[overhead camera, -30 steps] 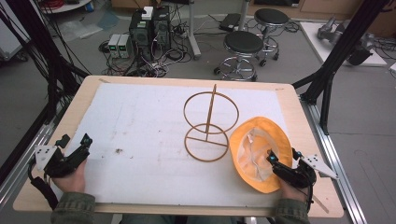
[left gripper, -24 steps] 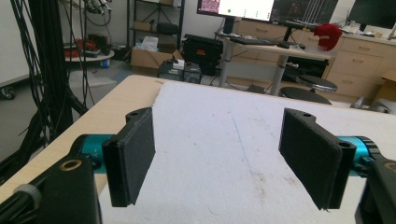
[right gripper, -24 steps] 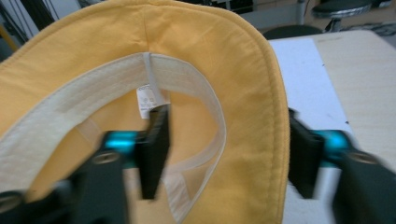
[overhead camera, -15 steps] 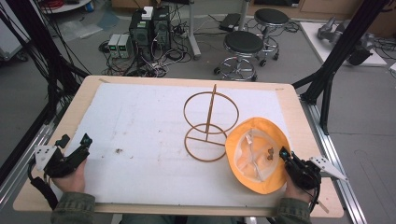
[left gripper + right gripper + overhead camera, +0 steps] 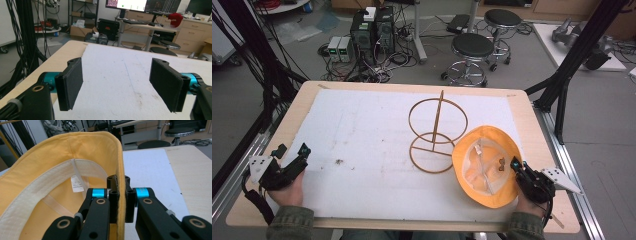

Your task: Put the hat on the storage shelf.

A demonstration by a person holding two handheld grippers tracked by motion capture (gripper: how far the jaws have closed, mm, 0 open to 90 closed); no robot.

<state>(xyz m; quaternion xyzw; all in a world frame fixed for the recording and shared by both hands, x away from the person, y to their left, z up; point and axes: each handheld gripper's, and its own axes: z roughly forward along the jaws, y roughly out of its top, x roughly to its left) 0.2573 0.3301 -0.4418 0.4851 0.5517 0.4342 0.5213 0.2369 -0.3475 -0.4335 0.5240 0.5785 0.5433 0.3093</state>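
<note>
A yellow bucket hat (image 5: 486,171) lies upside down at the right of the white mat, its pale lining and label facing up. My right gripper (image 5: 517,167) is shut on the hat's brim at its right edge; in the right gripper view the jaws pinch the yellow brim (image 5: 121,182) between them. A wooden hat stand (image 5: 436,130) made of two rings on a post stands just left of the hat. My left gripper (image 5: 292,152) rests at the mat's left edge, open, with nothing between its pads (image 5: 71,81).
The white mat (image 5: 362,145) covers a wooden table (image 5: 532,115). Small dark crumbs (image 5: 338,161) lie on the mat near the left gripper. Stools (image 5: 472,47), computers and cables stand on the floor beyond the far edge.
The right gripper has drawn the hat a little toward the near right corner, away from the stand. The left gripper has stayed put.
</note>
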